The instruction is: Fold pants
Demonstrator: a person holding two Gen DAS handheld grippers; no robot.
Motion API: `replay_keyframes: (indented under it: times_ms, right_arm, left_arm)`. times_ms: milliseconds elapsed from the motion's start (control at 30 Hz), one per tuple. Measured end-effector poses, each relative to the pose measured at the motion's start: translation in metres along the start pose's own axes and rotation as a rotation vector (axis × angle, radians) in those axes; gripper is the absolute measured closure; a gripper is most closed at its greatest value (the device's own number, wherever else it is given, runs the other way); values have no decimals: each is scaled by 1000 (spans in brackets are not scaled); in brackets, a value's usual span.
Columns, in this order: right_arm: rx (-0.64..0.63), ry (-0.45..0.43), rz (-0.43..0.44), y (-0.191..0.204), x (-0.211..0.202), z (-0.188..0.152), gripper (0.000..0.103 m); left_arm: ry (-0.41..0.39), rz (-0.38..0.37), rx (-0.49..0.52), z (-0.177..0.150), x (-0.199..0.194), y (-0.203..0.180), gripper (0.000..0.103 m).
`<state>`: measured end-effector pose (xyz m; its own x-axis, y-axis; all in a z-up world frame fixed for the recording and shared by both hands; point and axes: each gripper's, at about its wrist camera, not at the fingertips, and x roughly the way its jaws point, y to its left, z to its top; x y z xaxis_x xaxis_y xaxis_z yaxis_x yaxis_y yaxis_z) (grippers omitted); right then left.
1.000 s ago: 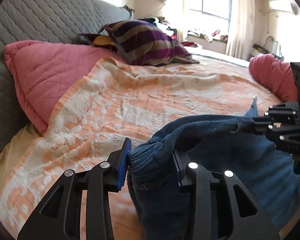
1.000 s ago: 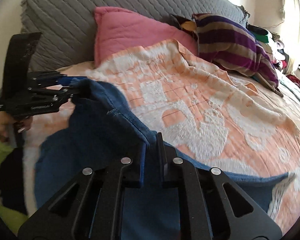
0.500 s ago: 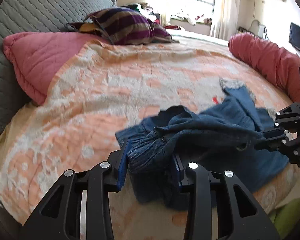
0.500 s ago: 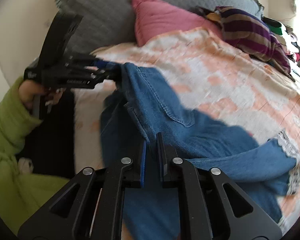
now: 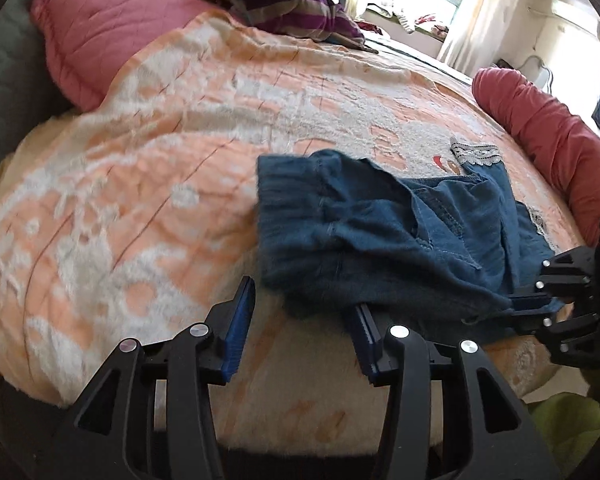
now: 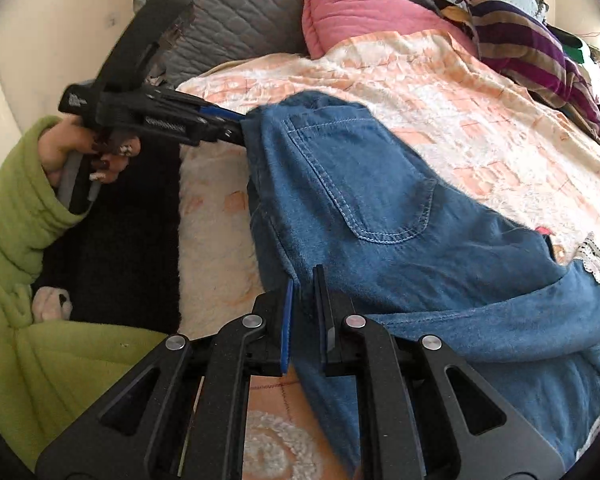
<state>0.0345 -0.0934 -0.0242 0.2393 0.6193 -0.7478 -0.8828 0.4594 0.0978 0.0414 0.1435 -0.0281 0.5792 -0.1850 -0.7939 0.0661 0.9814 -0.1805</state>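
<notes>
Lying on the orange-and-white blanket point(image 5: 188, 128) that covers the bed, the blue denim pants point(image 5: 380, 236) sit near the front edge of the mattress, waistband end toward the left hand side and legs running off toward the right. A lace-trimmed cuff point(image 5: 476, 154) lies farther out on the blanket, near the red bolster point(image 5: 548, 136).

Left tongs point(image 5: 300, 320): the jaws have just been opening and now stand at a moderate width. The ribbed waistband point(image 5: 292, 208) rests on the blanket just ahead of them. The left pad is clear of the cloth; the right pad sits at the edge of the fabric, partly under it, with no squeeze visible. In the right wrist view the left tongs point(image 6: 236, 126) meet the upper corner of the pants, held by a hand point(image 6: 80, 148) in a green sleeve point(image 6: 16, 208).

Right tongs point(image 6: 302, 284): the jaws are closed to a narrow slit, pinching a fold of denim at the lower edge of the pants. A stitched back pocket point(image 6: 364, 184) faces up between the two tongs. In the left wrist view the right tongs point(image 5: 524, 306) grip the pants at the far right edge of the garment.

Surroundings: a pink quilted pillow point(image 5: 112, 36) and a striped purple pillow point(image 5: 284, 4) lie at the head of the bed against a grey quilted headboard point(image 6: 240, 4).
</notes>
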Motion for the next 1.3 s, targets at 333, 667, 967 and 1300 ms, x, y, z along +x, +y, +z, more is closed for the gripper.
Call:
replay_keyframes:
  times_ms: [333,667,967,1300]
  right_arm:
    - [9,-9,16,6,10,-9,92]
    - [111,-123,69,-9,-27,-1,86]
    - [185,43,2,-26,6,-12,85]
    - [306,-129,-195,-88,-80,-15,49]
  left_arm:
    - [-94,72,-20,4,-47,-12,62]
    - [-53,-32,63,12,-2,-67,64]
    - [-9,8,64,-3,23,-57,67]
    - [-113,-2,45,8,-26,-70,45]
